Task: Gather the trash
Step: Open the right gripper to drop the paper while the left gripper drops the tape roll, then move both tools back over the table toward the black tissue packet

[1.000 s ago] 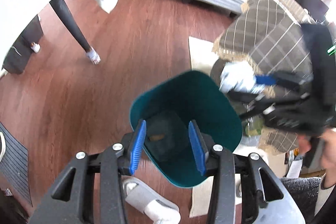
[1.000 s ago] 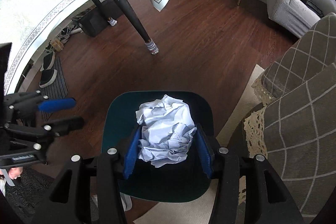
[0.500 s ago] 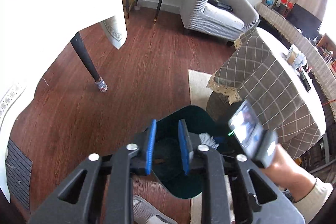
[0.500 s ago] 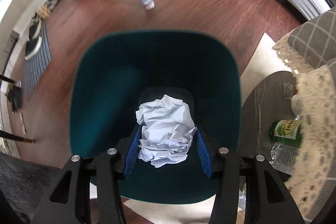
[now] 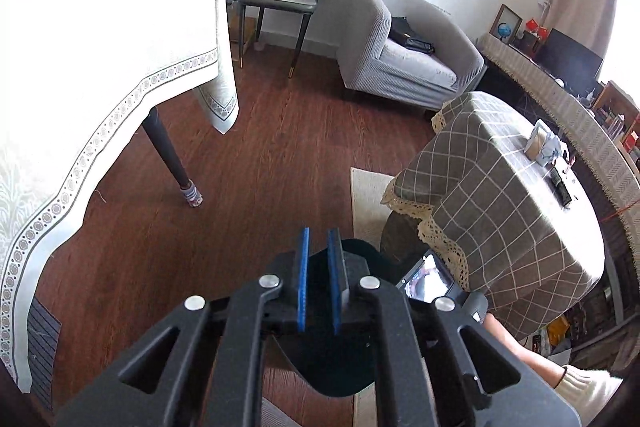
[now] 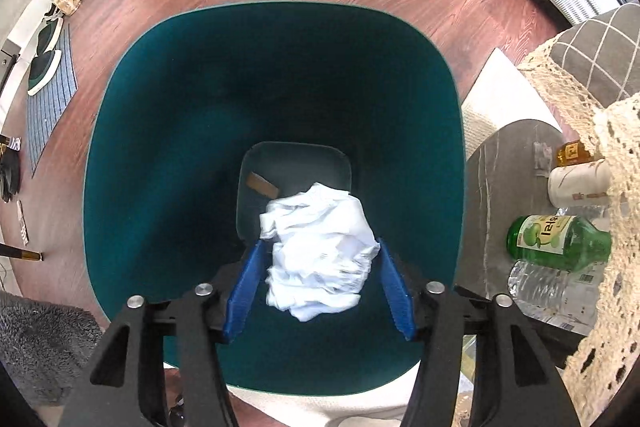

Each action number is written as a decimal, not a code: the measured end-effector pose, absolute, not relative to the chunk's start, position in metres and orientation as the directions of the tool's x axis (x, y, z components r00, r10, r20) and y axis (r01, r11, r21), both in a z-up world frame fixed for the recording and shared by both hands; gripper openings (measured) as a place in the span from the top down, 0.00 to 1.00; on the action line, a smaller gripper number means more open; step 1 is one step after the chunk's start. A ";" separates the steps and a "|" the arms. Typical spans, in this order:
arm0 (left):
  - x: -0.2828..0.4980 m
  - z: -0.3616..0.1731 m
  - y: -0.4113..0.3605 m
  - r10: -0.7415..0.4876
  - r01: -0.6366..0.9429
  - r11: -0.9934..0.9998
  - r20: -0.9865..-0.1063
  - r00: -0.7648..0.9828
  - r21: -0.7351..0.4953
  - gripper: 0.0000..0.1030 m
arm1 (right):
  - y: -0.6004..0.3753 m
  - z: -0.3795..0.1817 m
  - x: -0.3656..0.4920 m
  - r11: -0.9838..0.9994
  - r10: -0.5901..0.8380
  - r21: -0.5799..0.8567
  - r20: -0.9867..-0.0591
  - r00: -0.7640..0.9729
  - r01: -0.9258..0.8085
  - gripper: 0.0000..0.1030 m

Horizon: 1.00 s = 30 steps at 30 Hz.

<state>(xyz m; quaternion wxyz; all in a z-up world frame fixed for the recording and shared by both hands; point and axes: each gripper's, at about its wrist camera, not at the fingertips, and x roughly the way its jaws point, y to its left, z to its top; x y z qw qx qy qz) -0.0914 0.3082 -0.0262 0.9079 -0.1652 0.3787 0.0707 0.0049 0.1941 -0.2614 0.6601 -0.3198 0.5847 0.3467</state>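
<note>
My right gripper (image 6: 319, 243) points straight down into the mouth of a teal trash bin (image 6: 160, 147). Its jaws are opening, and a crumpled white paper ball (image 6: 320, 255) sits loosely between the blue pads (image 6: 242, 287), with a gap on the left side. A brown scrap (image 6: 262, 185) lies on the bin's bottom. In the left wrist view, my left gripper (image 5: 319, 233) hangs shut and empty above the same bin (image 5: 332, 367), whose dark opening shows behind its fingers. The person's sleeve (image 5: 576, 383) comes in from the lower right.
A green bottle (image 6: 556, 237), a clear water bottle (image 6: 552, 291) and a white jar (image 6: 578, 183) rest on a low grey shelf (image 6: 508, 187) right of the bin. A checked-cloth table (image 5: 500, 195), a white-clothed table's leg (image 5: 172, 155) and a grey armchair (image 5: 408, 63) surround the wooden floor.
My left gripper rose, tilted up and shut with nothing in it. My right gripper sank toward the bin's mouth, and its jaws widened off the paper ball.
</note>
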 end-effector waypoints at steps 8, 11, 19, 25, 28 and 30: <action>-0.090 -0.014 0.309 0.021 -0.265 0.931 -0.686 0.727 -0.252 0.90 | 0.186 -0.240 0.015 0.543 0.181 0.073 -0.983 0.031 -0.836 0.36; -0.089 -0.007 0.307 0.023 -0.264 0.929 -0.670 0.742 -0.260 0.90 | 0.188 -0.217 0.011 0.524 0.250 0.110 -0.968 0.029 -0.845 0.36; -0.080 0.005 0.296 0.038 -0.261 0.932 -0.649 0.760 -0.250 0.87 | 0.180 -0.132 0.010 0.482 0.435 0.123 -0.893 0.115 -0.868 0.38; -0.074 0.013 0.282 0.059 -0.259 0.939 -0.636 0.769 -0.227 0.83 | 0.162 -0.069 0.014 0.504 0.540 0.096 -0.811 0.226 -0.858 0.40; -0.070 0.016 0.273 0.046 -0.240 0.943 -0.621 0.782 -0.232 0.70 | 0.146 -0.042 0.018 0.532 0.579 0.086 -0.763 0.287 -0.842 0.42; -0.066 0.016 0.265 0.043 -0.229 0.946 -0.615 0.787 -0.227 0.63 | 0.134 -0.029 0.022 0.554 0.591 0.072 -0.736 0.330 -0.829 0.42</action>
